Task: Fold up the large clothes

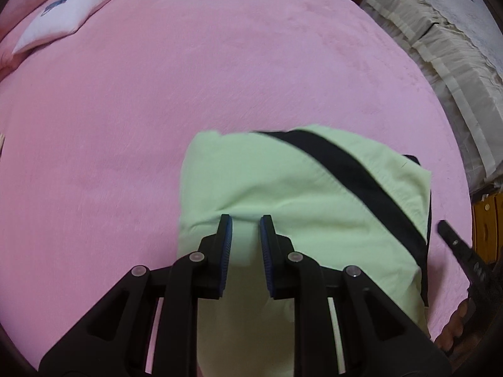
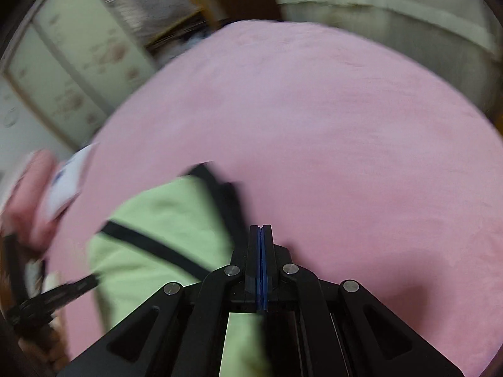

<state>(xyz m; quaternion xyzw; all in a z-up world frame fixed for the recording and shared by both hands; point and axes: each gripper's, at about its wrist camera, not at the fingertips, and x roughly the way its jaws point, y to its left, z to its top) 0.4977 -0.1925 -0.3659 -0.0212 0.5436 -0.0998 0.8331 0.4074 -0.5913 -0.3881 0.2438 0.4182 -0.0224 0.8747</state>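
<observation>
A light green garment [image 1: 314, 188] with a black stripe lies folded into a compact bundle on the pink bed cover [image 1: 220, 62]. My left gripper [image 1: 246, 218] points down at its near edge. Its blue pads stand a narrow gap apart with green cloth filling the gap, and creases run to the tips. My right gripper [image 2: 261, 226] is shut with nothing between its pads, just off the garment's [image 2: 163, 220] black-trimmed right edge. The left wrist view has that gripper [image 1: 441, 224] over bare cover at the right. The right wrist view is blurred and catches the left gripper [image 2: 92, 279] at the lower left.
A white pillow [image 1: 63, 19] and pink cushions lie at the bed's far left corner. Cream quilted bedding [image 1: 440, 40] is piled along the right side. A wooden cabinet [image 1: 484, 220] stands beyond the bed's right edge, and a wardrobe with pale doors [image 2: 78, 62] behind it.
</observation>
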